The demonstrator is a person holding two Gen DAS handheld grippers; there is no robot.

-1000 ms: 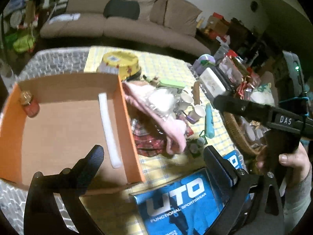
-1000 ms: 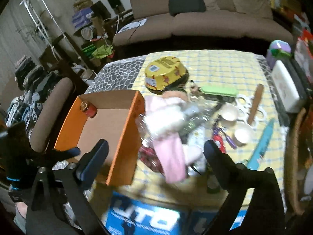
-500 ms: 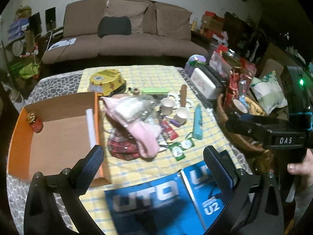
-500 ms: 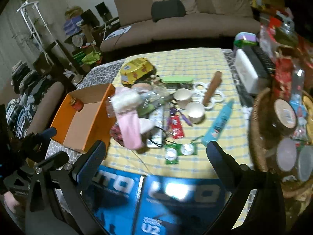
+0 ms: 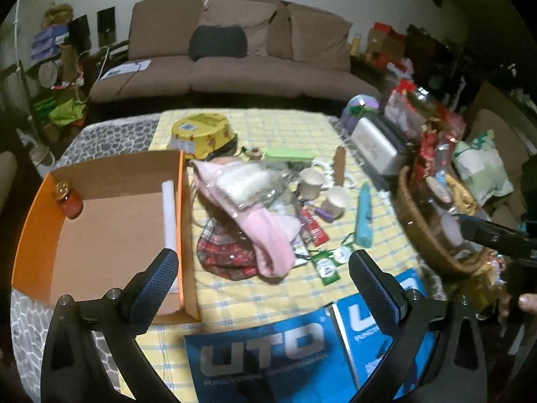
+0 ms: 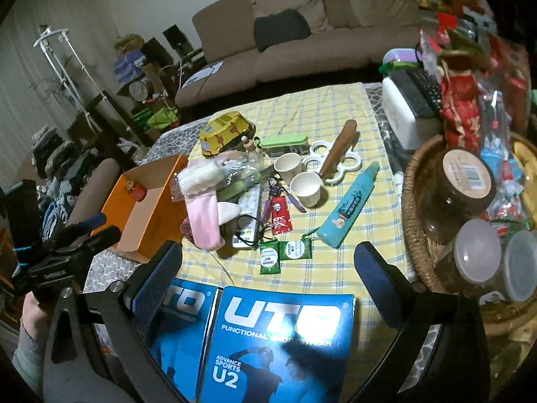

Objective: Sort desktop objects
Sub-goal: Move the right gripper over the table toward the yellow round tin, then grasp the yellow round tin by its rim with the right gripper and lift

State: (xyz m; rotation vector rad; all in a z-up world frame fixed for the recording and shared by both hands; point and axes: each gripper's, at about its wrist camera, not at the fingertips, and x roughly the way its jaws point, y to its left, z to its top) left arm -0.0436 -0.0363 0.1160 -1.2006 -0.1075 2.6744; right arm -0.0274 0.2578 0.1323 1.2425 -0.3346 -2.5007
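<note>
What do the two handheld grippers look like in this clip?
Both the left gripper and the right gripper have black frames with silver screws and fingers faced in textured blue pads. A grey sleeve shows at the left hand.

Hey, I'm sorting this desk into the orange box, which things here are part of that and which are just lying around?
Part of the job:
orange box
red jar already inside
paper cups
teal tube
pink cloth
ketchup sachet

Just lying about:
sofa
wicker basket
blue UTO boxes
</note>
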